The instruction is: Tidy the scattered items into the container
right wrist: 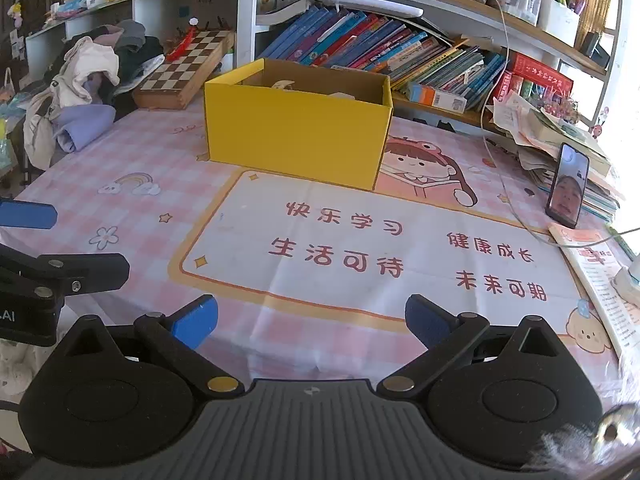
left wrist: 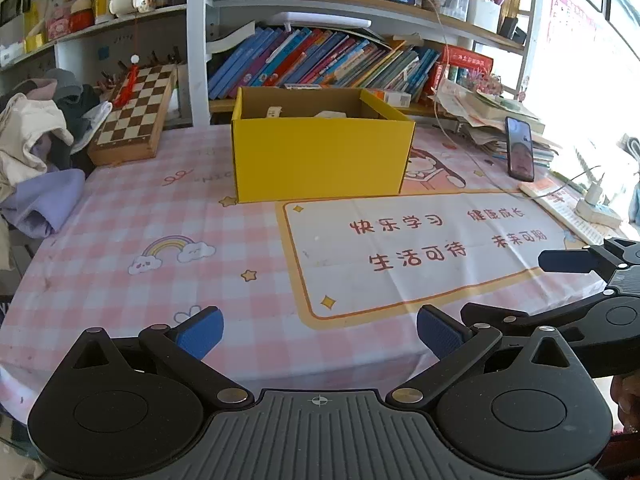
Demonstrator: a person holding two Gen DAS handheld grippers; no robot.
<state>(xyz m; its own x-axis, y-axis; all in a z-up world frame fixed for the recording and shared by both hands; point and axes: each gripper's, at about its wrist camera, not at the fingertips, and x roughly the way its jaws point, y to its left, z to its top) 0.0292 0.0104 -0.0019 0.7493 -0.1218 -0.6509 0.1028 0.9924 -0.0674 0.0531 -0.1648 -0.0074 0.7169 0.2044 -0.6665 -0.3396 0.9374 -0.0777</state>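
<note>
Both empty gripper [left wrist: 320,332] jaws spread, yellow box [left wrist: 320,160] well ahead.

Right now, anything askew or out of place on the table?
The chessboard lies tilted, its far end propped up. Clothes are heaped at the table's far left corner. The yellow box sits squarely; both tongs are open and empty.

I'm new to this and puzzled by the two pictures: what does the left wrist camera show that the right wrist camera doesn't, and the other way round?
Only the left wrist view shows the white charger plug at the far right. Only the right wrist view shows the whole cartoon girl printed beside the box. Both show the yellow box, chessboard, propped phone, and both grippers, left gripper and right gripper, open and empty.
</note>
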